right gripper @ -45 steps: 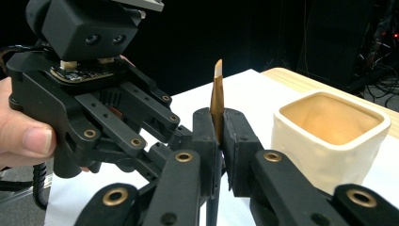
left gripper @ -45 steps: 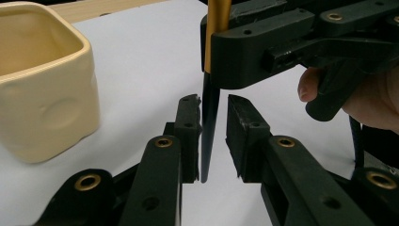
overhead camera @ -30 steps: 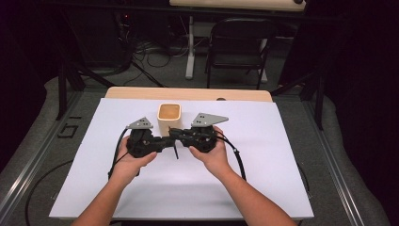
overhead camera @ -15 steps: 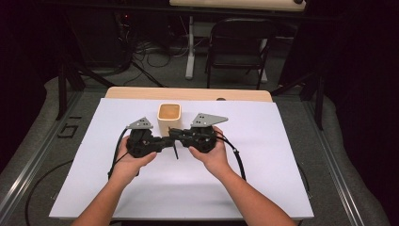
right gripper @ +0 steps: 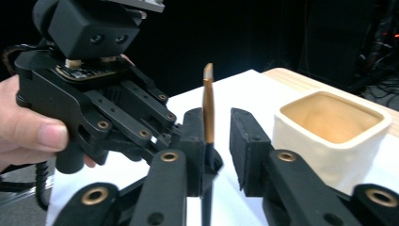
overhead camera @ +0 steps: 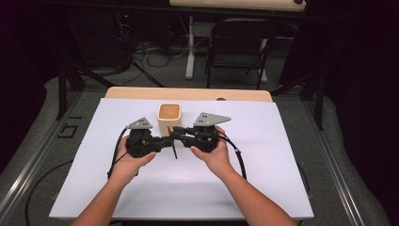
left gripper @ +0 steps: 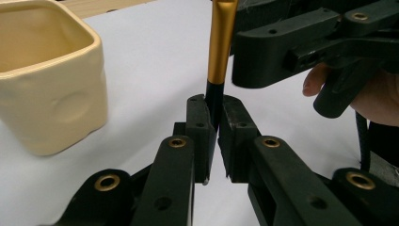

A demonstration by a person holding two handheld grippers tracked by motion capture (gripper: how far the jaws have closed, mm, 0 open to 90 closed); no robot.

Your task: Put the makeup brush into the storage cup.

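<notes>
Over the middle of the white table (overhead camera: 263,179) my two grippers meet tip to tip. A slim black-and-gold stick (left gripper: 220,42) stands between them. My left gripper (left gripper: 214,101) is shut on the stick's black lower part, which hangs below the jaws (overhead camera: 175,150). My right gripper (right gripper: 219,127) has just been opening its jaws. The gold part (right gripper: 207,108) lies against one pad, with a clear gap to the other. A cream square cup (overhead camera: 169,117) stands open-topped just behind the grippers.
The cup (left gripper: 47,80) is close beside the left gripper's jaws and also near the right gripper's (right gripper: 329,136). A wooden strip (overhead camera: 188,93) edges the table's far side. Beyond it are a black chair (overhead camera: 240,47) and floor cables.
</notes>
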